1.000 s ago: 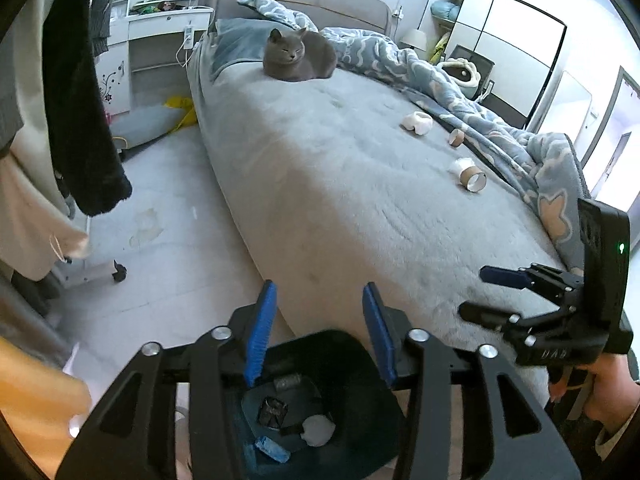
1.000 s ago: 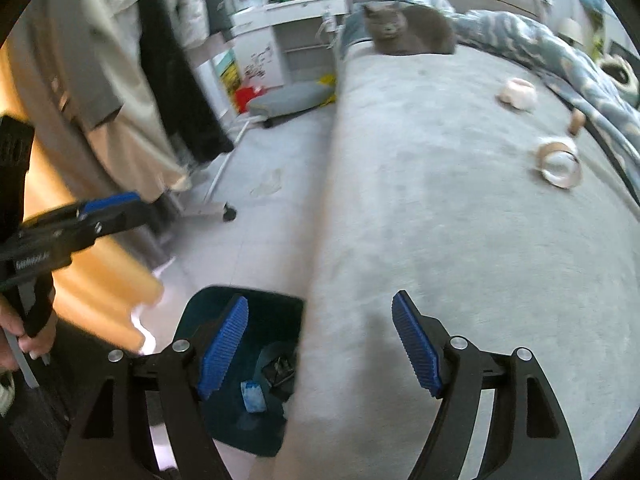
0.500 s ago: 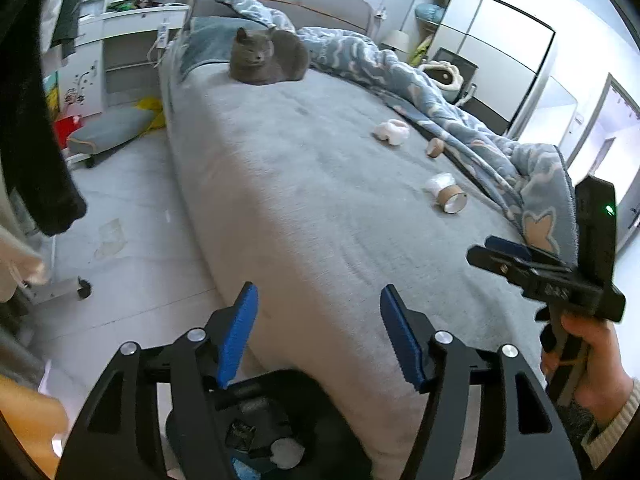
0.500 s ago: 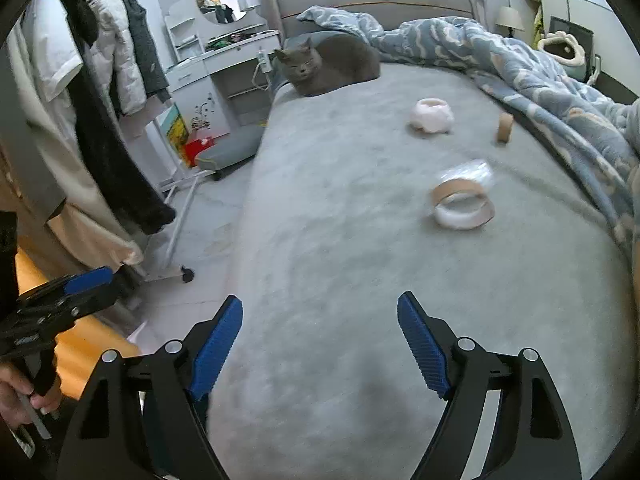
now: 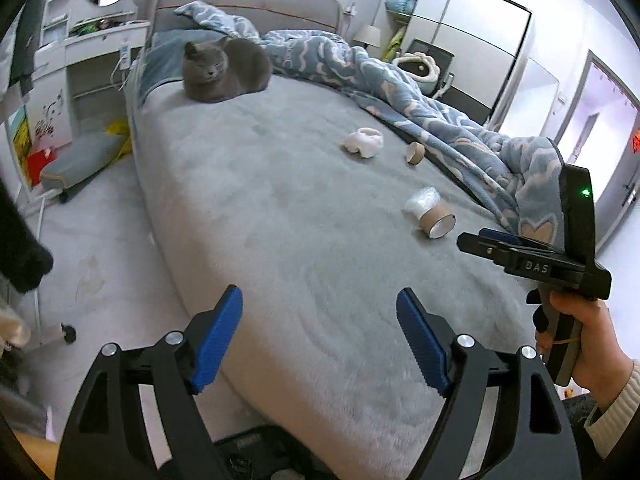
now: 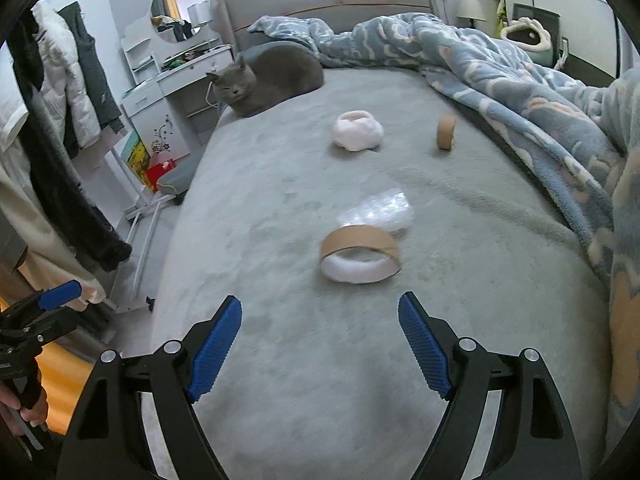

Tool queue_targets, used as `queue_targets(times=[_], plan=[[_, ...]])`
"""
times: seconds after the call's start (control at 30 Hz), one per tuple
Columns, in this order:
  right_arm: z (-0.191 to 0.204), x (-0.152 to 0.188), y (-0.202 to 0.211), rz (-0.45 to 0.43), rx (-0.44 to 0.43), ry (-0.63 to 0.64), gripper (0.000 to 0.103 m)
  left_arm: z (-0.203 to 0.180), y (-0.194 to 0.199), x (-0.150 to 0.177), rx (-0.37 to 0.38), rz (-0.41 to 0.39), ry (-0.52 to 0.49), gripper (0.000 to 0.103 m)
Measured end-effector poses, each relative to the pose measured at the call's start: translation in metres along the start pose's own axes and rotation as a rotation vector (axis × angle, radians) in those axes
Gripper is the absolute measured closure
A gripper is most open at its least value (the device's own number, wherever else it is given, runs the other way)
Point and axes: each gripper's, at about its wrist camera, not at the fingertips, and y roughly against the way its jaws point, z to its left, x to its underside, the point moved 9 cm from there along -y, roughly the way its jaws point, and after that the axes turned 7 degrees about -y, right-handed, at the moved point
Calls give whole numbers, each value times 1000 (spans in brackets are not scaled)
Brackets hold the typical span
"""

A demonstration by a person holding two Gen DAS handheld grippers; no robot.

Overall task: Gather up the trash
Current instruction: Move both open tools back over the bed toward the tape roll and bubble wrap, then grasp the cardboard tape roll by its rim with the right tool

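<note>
Trash lies on the grey bed (image 6: 280,184): a wide cardboard tape ring (image 6: 360,254) with clear plastic wrap (image 6: 378,210) behind it, a small cardboard roll (image 6: 445,132) and a white crumpled wad (image 6: 357,130) farther back. My right gripper (image 6: 320,304) is open and empty, hovering just short of the ring. My left gripper (image 5: 319,300) hangs over the bed's near corner with its jaws opening and nothing between them. From there the ring (image 5: 436,222) is far to the right. The dark bin (image 5: 256,452) peeks in below the left gripper.
A grey cat (image 5: 224,70) rests at the head of the bed. A blue patterned blanket (image 6: 520,92) is heaped along the right side. Clothes (image 6: 60,152) hang on a rack left of the bed, beside a white dresser (image 6: 172,80).
Both grippers have swung from the bin at the bed's foot up over the mattress. The bin has dropped almost out of view. The left jaws have spread wider.
</note>
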Motion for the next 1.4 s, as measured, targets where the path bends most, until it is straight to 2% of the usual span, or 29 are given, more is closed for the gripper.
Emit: queue_targets(times=[0.53,0.77,0.87,1.0,1.2,1.4], plan=[[-14,-23,-37,20,1,-29,21,-15,-47,-29,39,15,-50,18],[-17,-24,-49,48,-20,-31,21,-20,-61,-34,60,23,-25,18],[-16,-24,-55,67,-17,-19,29,-23,-65,-39,70,19,-13,18],[-15,-23,-58,85,-22,-11,46,-32,-66,-47,83,-3,-9,18],[-19,-25,-45,78,-32,-4,47,-49,-76,-56,76,-21,-50,17],[-42,-31,-26,54,-29,-28,47,-62,-92,-57,87,-21,-63,17]])
